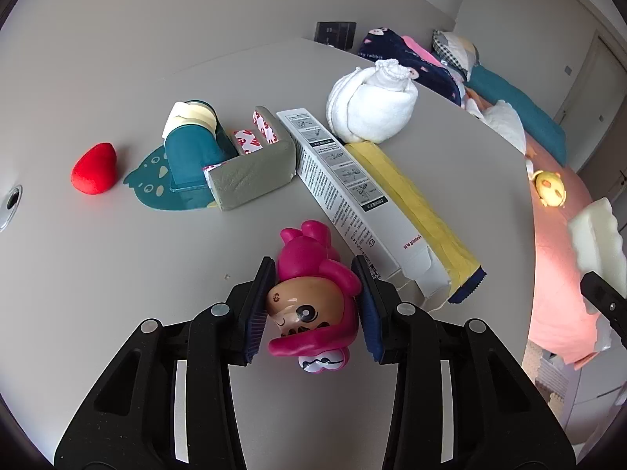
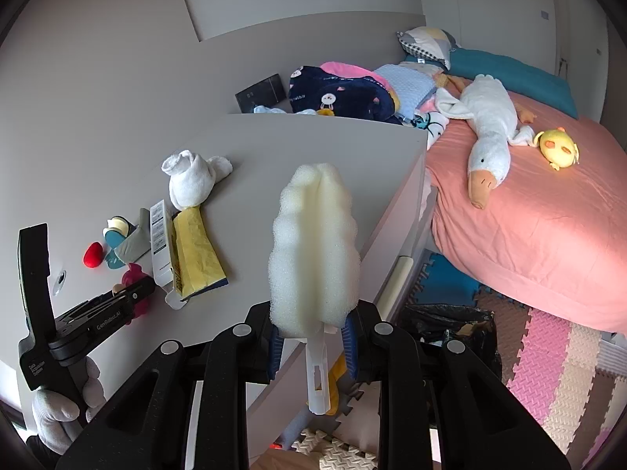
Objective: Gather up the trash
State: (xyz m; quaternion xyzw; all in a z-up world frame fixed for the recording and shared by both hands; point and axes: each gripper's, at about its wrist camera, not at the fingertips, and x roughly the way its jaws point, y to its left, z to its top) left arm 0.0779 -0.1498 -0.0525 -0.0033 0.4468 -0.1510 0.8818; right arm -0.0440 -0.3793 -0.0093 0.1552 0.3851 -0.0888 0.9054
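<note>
Toy sits clamped in left hand-held gripper; right hand-held gripper grips sponge brush.

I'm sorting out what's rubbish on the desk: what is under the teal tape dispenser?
The tape dispenser stands on a flat teal owl-shaped mat, which shows to its left and front. The dispenser and the grey foam corner guard cover the rest of the mat.

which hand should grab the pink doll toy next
Left. The left hand-held gripper already straddles the pink doll toy lying on the table, its pads at the toy's sides. The right hand-held gripper is off the table's edge and shut on a sponge brush.
</note>
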